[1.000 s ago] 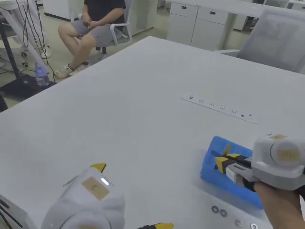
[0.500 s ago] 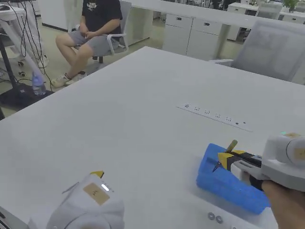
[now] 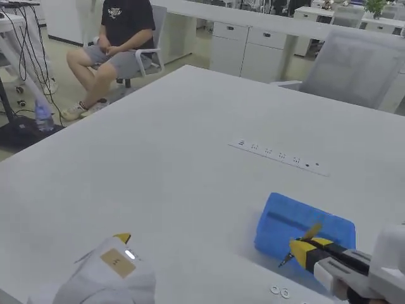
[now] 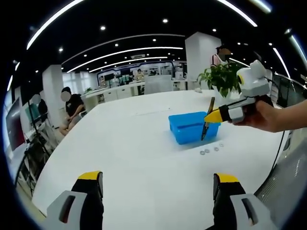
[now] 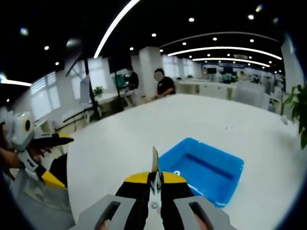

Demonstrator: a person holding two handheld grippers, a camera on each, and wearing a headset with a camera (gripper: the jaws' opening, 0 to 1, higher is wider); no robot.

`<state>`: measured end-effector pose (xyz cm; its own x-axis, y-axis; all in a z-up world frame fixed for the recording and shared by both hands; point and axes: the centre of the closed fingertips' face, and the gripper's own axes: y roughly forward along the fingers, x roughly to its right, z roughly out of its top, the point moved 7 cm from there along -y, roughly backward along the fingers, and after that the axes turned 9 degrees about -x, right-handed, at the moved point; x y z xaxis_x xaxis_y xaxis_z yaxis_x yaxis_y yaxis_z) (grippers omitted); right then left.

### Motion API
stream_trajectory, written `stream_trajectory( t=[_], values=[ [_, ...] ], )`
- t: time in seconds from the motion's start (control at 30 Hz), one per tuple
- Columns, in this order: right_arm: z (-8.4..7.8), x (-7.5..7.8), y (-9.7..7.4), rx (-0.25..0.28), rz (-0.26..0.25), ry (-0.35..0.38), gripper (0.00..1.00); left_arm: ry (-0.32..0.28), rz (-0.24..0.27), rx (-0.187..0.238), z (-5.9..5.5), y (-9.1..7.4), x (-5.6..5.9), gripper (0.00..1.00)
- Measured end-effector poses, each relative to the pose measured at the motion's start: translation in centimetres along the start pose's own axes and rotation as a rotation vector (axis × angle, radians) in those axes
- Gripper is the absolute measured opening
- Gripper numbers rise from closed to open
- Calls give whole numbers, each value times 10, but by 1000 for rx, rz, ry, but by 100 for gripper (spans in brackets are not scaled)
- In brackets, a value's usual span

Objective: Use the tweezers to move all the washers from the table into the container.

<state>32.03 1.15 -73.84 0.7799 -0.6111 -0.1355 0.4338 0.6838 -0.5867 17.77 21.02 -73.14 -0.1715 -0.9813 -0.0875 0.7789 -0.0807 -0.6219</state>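
right hand-held gripper [image 3: 300, 248] clamped on tweezers [image 3: 311, 231] at blue container [image 3: 285, 218]; left hand-held gripper [image 4: 158, 177] spread apart.

white table [image 3: 158, 164] | blue container [image 3: 267, 235] on top | washers [image 3: 274, 290] just beside it | socket strip [image 3: 278, 156] mid-table

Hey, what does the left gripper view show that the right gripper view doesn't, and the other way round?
Left gripper view: small metal washers lying on the white table near the blue plastic container, and the right gripper from the side, holding thin tweezers tip down. Right gripper view: the tweezers pinched between its own shut jaws, the container's inside, and the open left gripper off to the side. Both: the container, the table and a seated person in a dark shirt.
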Motion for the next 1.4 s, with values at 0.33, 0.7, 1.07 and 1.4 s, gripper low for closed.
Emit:
stream_trajectory(
  t=[0.33,0.7,1.07,1.4],
  values=[
    [-19,5,12,-53,-3,16,4,-5,6,-1,0,-1,-1,97],
    [-22,4,16,-56,-18,4,4,0,9,-12,-1,0,-1,97],
    [-26,-3,14,-62,-35,-59,3,2,14,-12,-1,-1,-1,96],
    [-14,-5,4,-73,-21,-73,3,-4,14,-2,0,-1,-2,96]
  ],
)
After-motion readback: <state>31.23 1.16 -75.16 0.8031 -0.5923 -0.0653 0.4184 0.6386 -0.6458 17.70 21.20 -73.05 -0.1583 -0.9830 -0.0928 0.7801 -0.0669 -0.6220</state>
